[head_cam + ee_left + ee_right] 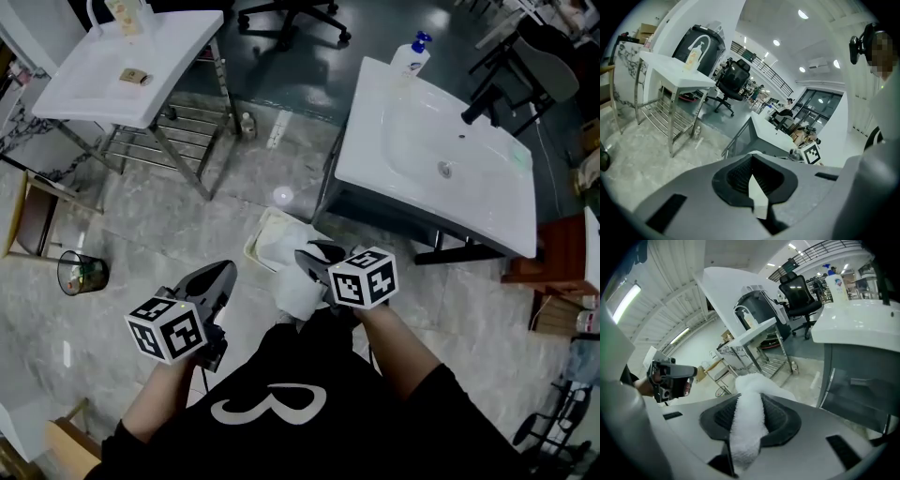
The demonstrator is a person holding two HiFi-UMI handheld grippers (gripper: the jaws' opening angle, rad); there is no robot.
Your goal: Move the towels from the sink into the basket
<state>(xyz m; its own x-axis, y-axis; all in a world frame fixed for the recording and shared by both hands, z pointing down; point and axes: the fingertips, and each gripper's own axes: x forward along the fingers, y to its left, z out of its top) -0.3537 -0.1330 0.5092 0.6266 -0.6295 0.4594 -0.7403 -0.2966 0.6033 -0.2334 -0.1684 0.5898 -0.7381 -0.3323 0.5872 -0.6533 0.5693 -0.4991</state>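
We pinch the towel [298,292] in our right hand-held gripper [317,262]. The basket [253,246] sits just beyond at eleven o'clock (this hand is nearer). Our left hand-held gripper [221,275] is pressed together, empty.

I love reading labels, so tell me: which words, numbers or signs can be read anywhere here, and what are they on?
"3", or so it looks: a big white figure on the person's black shirt.
Marker cubes: black-and-white patterns only, no letters.
Pump bottle on the sink: label too blurred to read.
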